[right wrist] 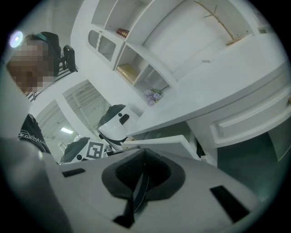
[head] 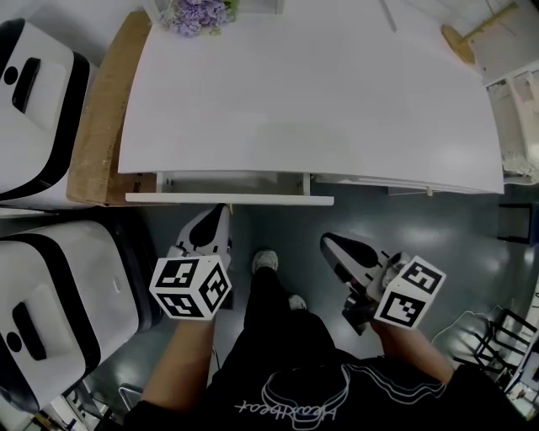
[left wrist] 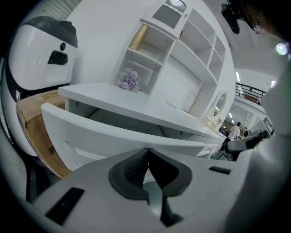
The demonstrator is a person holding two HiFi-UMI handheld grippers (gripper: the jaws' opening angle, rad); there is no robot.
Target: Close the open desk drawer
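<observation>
Drawer [head: 227,199] front lies along the desk [head: 337,101] front edge, just ahead of the left gripper [head: 219,215]; the right gripper [head: 333,244] is farther off. Both are clenched, empty.

Black printed T-shirt [head: 295,396], black trousers [head: 274,316], white shoes [head: 266,261], white hand-held grippers [head: 221,210] [head: 330,242], marker cubes [head: 192,286] [head: 411,292]

A glossy grey floor [head: 438,227] lies under a wide white desk [head: 312,93]. White open shelving [left wrist: 182,41] rises behind the desk, with purple flowers [head: 198,15] at its foot. A brown cardboard sheet [head: 97,126] stands against the desk's left end, beside 2 rounded white-and-black units [head: 34,109].
</observation>
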